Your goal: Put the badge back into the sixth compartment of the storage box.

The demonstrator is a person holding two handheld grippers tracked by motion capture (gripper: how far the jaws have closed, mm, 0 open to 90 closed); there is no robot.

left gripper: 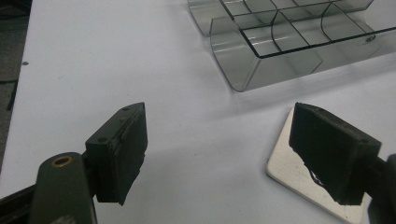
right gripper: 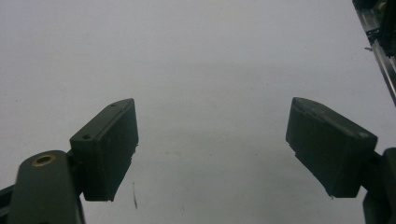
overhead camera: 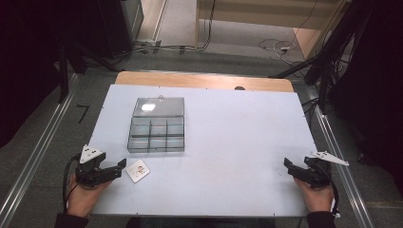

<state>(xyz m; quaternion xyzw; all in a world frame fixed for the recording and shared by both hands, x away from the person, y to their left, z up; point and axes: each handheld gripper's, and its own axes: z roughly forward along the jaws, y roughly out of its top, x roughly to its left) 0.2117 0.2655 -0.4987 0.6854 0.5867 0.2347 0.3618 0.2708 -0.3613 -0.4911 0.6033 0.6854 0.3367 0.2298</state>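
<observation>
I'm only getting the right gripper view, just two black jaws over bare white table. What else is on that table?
Observer: A clear plastic organizer box sits on the left half of the table, its lid open and lying flat behind it.
Operator: Anything inside the compartments?
Observer: They look empty in the high view.
Operator: Anything else near it?
Observer: A small white square card with a printed picture lies just in front of the box, apart from it.
Operator: Where's the left gripper?
Observer: The left gripper is beside that card, jaws open. In the left gripper view one jaw overlaps the card's edge; whether it touches, I cannot tell.
</observation>
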